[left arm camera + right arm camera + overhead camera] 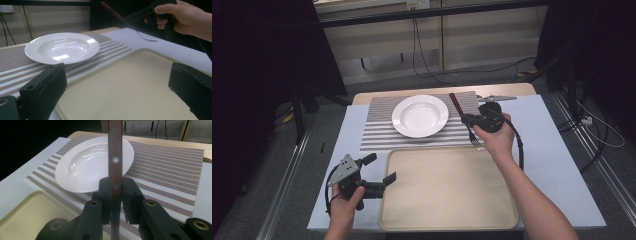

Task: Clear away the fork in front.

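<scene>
One fork (115, 170) clamped in right gripper (115, 195), above placemat (162, 170) edge.

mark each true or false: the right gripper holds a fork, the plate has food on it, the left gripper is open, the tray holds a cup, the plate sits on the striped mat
1. The right gripper holds a fork. True: its jaws clamp the wooden handle.
2. The plate has food on it. False: it is bare.
3. The left gripper is open. True: its jaws stand wide apart with nothing between them.
4. The tray holds a cup. False: nothing lies on it.
5. The plate sits on the striped mat. True.
</scene>
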